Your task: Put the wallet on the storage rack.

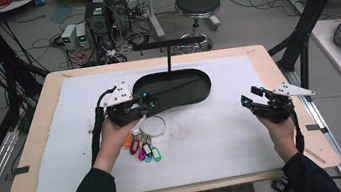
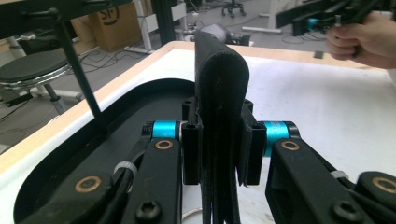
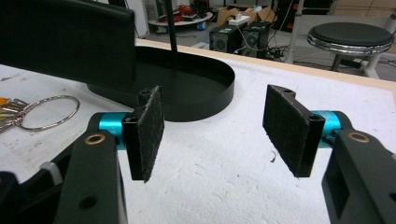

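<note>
While the key ring (image 1: 153,125) lies on the white pad (image 1: 214,135) just in front of the black oval tray (image 1: 193,90), its bunch of coloured tags (image 1: 144,149) fans toward me. I judge it light, loose and jangly, with thin slippery wire; the large ring itself looks the best place to pinch. My left gripper (image 1: 145,101) hangs right over it, jaws narrow and pressed together, gripping nothing I can see. My right gripper (image 1: 249,100) sits well apart on the worktop (image 1: 38,102), jaws wide, empty.
</note>
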Available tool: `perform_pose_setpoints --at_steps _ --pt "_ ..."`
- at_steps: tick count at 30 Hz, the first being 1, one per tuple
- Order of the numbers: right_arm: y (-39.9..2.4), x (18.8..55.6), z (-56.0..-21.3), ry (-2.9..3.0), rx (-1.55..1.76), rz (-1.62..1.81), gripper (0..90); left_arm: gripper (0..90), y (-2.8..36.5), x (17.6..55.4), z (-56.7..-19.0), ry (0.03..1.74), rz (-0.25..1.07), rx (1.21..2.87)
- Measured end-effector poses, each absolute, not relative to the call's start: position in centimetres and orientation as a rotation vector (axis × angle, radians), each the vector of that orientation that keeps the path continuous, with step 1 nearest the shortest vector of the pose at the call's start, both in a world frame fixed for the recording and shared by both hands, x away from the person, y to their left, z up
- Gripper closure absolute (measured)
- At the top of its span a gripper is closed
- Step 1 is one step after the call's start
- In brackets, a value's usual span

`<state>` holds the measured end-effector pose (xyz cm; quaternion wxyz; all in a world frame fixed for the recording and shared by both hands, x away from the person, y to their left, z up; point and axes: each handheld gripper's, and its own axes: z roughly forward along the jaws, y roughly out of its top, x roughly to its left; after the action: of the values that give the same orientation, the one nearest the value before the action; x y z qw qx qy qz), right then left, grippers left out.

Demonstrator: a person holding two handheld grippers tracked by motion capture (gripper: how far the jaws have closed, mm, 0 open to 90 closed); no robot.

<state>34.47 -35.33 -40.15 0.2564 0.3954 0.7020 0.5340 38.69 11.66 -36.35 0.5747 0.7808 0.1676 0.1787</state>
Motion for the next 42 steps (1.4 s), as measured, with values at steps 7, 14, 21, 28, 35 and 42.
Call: perform_pose_setpoints --at_steps 7,14,21,28,35,42 --pt "-35.2 34.5 -40.2 1.906 1.076 1.446 39.1 75.0 11.1 41.3 -37.3 0.442 0.426 1.767" --pt "-35.2 34.6 -40.3 1.907 1.077 1.444 39.1 75.0 9.5 44.3 -38.7 0.468 0.428 1.746" --pt "-35.2 34.6 -40.3 1.910 1.079 1.441 39.1 75.0 8.2 46.1 -39.8 0.445 0.463 1.744" --pt "-35.1 34.6 -40.3 1.916 1.074 1.433 39.1 74.9 7.9 47.4 -41.6 0.473 0.443 1.738" --pt "-35.0 34.7 -40.4 1.920 1.068 1.429 39.1 74.5 8.5 47.9 -42.1 0.517 0.421 1.725" --pt "-35.0 34.7 -40.4 1.922 1.068 1.428 39.1 73.6 9.6 48.1 -42.4 0.584 0.406 1.811"
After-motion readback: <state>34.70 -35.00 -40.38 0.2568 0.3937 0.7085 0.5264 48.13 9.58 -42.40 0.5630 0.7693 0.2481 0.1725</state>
